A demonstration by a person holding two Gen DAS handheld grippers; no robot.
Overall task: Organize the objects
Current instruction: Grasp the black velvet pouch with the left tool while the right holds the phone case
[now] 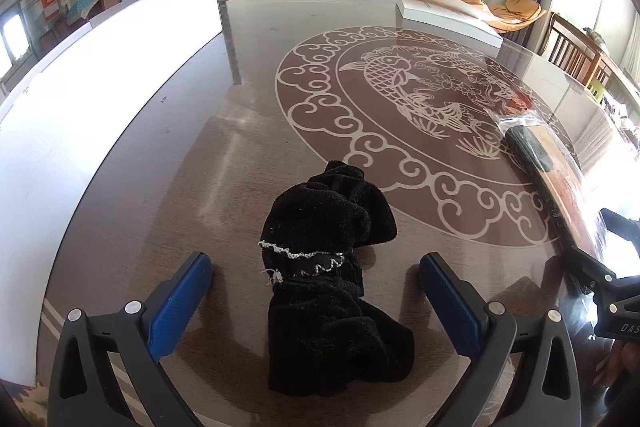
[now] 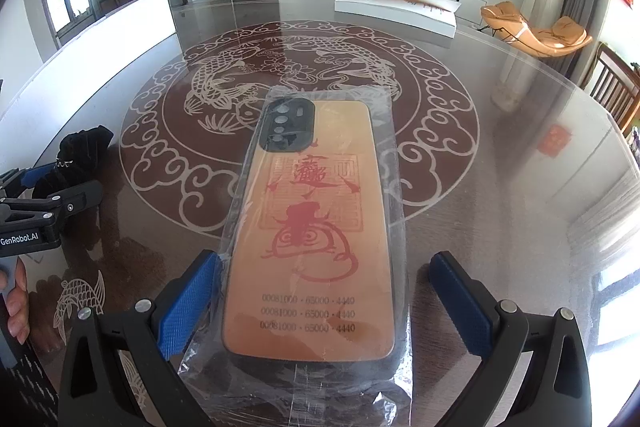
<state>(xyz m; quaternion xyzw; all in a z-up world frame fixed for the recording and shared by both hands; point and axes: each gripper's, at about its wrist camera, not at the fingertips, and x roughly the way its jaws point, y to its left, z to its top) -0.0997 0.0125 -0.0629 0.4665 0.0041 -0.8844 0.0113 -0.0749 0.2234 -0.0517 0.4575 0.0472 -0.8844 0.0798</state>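
A crumpled black cloth [image 1: 332, 291] with white stitched trim lies on the round glass-topped table [image 1: 224, 155], between the jaws of my left gripper [image 1: 316, 271], which is open around it without touching. It also shows in the right wrist view [image 2: 82, 151]. An orange phone case [image 2: 316, 239] with red characters, in a clear plastic bag, lies flat between the jaws of my right gripper [image 2: 324, 275], which is open. The left blue pad [image 2: 188, 303] touches the bag's edge. The case also shows in the left wrist view [image 1: 548, 167].
A flat white box [image 1: 444, 15] with a loose lid lies at the table's far side. A tall white panel [image 1: 80, 99] stands along the left edge. Wooden chairs [image 2: 616, 91] stand to the right. The left gripper's body [image 2: 36, 215] shows at the left.
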